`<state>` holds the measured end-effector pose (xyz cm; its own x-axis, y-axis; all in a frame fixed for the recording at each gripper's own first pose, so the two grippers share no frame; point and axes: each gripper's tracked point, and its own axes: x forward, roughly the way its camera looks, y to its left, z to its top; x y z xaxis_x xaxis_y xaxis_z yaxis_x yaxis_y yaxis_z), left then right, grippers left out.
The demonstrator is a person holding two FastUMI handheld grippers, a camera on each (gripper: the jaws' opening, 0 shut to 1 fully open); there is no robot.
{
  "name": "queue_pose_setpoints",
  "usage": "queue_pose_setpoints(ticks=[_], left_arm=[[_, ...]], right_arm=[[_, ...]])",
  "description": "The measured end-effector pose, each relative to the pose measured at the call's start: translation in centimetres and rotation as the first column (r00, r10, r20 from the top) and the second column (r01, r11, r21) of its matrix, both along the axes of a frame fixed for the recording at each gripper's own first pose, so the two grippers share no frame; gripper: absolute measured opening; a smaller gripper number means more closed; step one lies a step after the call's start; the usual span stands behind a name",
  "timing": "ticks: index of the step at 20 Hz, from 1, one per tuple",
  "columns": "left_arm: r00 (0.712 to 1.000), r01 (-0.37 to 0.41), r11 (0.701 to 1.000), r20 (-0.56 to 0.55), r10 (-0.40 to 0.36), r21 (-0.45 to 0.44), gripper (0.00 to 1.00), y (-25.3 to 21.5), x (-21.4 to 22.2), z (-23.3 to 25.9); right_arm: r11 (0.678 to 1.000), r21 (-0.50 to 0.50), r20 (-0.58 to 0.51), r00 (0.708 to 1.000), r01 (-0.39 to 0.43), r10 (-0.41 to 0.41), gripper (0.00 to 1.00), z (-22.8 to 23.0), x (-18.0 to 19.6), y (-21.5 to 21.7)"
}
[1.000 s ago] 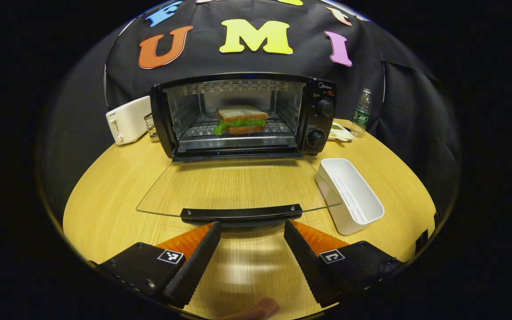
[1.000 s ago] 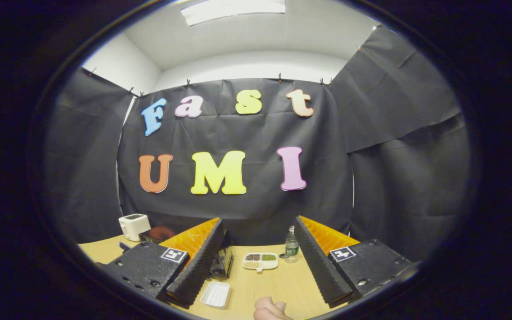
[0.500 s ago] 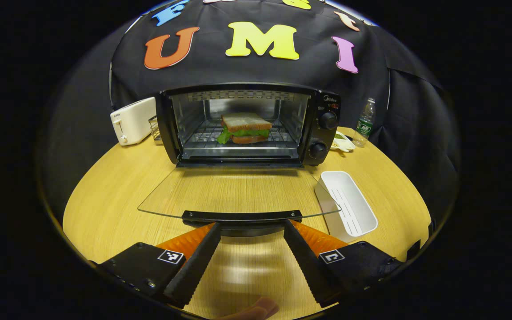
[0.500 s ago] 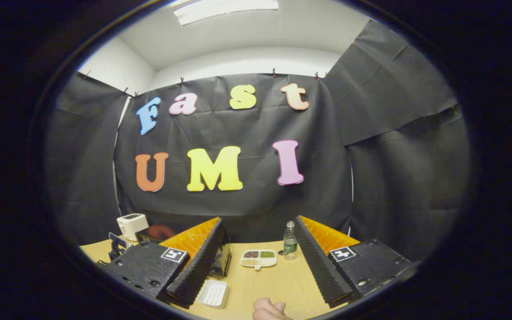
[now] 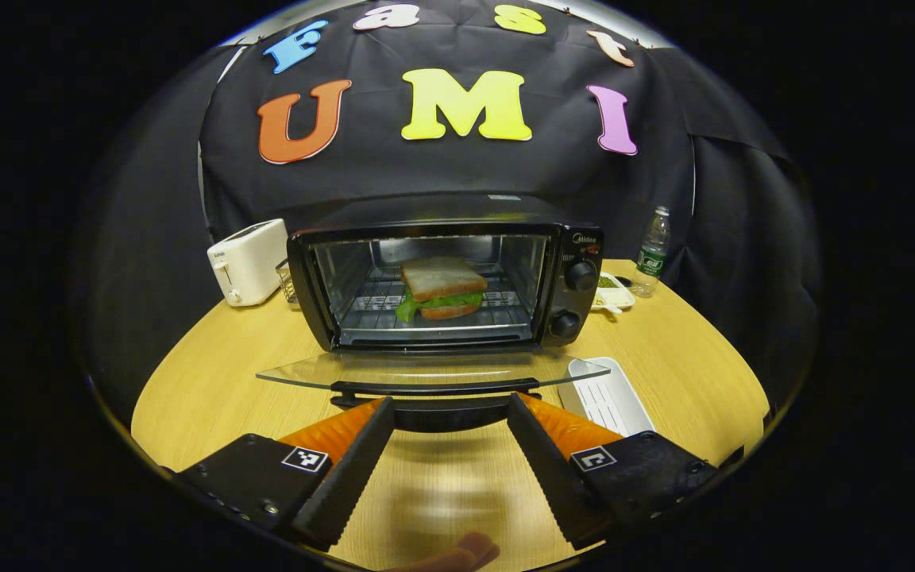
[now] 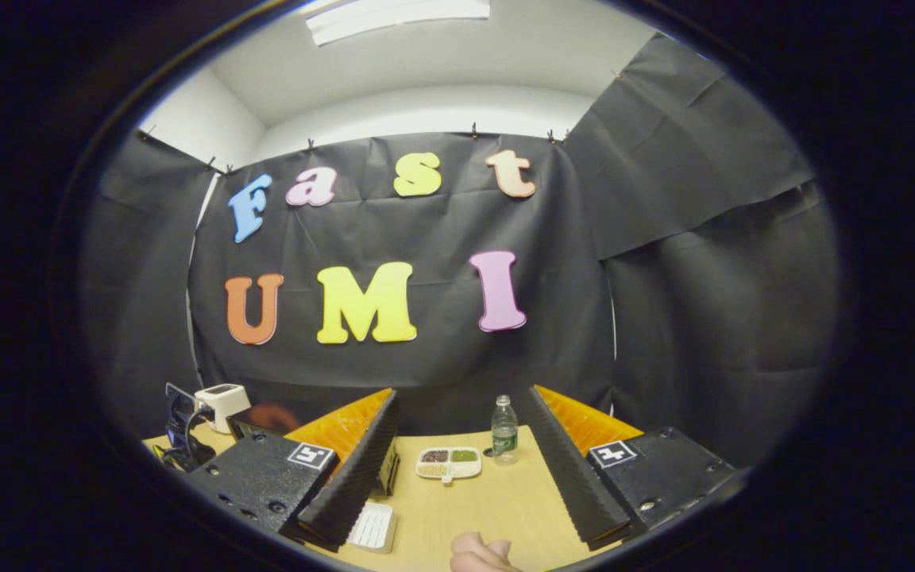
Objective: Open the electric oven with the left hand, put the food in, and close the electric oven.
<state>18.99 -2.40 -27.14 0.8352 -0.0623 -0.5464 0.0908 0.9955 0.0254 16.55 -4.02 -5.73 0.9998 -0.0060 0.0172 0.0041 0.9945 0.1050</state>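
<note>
Sandwich (image 5: 440, 287) inside oven (image 5: 445, 282); left claw (image 5: 445, 409) wide, under door handle (image 5: 435, 388): lift evenly to shut the door.

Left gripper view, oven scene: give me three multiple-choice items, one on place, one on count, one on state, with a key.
1. Where is the sandwich of white bread and green lettuce?
A. on the white tray
B. on the wire rack inside the black electric oven
C. on the white toaster

2. How many round knobs on the oven's panel?
A. two
B. four
C. none

3. The oven's glass door is:
A. shut
B. removed
C. open, lying flat

Key: B, bread sits on the rack; A, upper knob and lower knob; C, door lies level before the open left gripper.
</note>
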Motion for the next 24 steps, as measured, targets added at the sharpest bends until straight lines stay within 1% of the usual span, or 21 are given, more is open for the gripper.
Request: queue_pose_setpoints(ticks=[2,6,13,16,19,22,24], left_arm=[[0.999,0.001,1.000,0.046,-0.002,0.022,0.95,0.3,1.0,1.3],[0.996,0.000,1.000,0.093,-0.003,0.031,0.96,0.2,2.7,3.0],[0.985,0.007,1.000,0.173,-0.010,0.017,0.96,0.5,5.6,5.0],[0.977,0.012,1.000,0.213,-0.014,0.010,0.98,0.0,7.6,6.0],[0.962,-0.006,1.000,0.272,0.004,0.004,0.97,0.4,9.2,6.6],[0.961,-0.008,1.000,0.275,0.009,-0.006,0.98,-0.1,9.2,6.7],[0.960,0.013,1.000,0.280,-0.007,-0.019,0.98,-0.5,8.2,7.4]], right_arm=[[1.000,0.009,-0.005,1.000,0.001,-0.001,0.99,-0.2,0.0,-0.1],[1.000,0.010,-0.011,1.000,0.010,-0.010,0.99,-0.5,-0.2,-0.8],[0.999,-0.003,-0.015,0.999,0.036,-0.036,0.99,-0.6,-1.2,-1.9],[0.999,-0.002,-0.015,0.998,0.053,-0.053,0.98,-0.6,-2.0,-2.6],[0.998,-0.001,-0.005,0.998,0.066,-0.066,0.99,-0.5,-2.9,-2.9],[0.997,-0.013,-0.005,0.997,0.080,-0.080,0.99,-0.7,-3.7,-3.5],[0.996,-0.014,-0.004,0.996,0.085,-0.086,0.98,-0.5,-4.2,-3.6]])
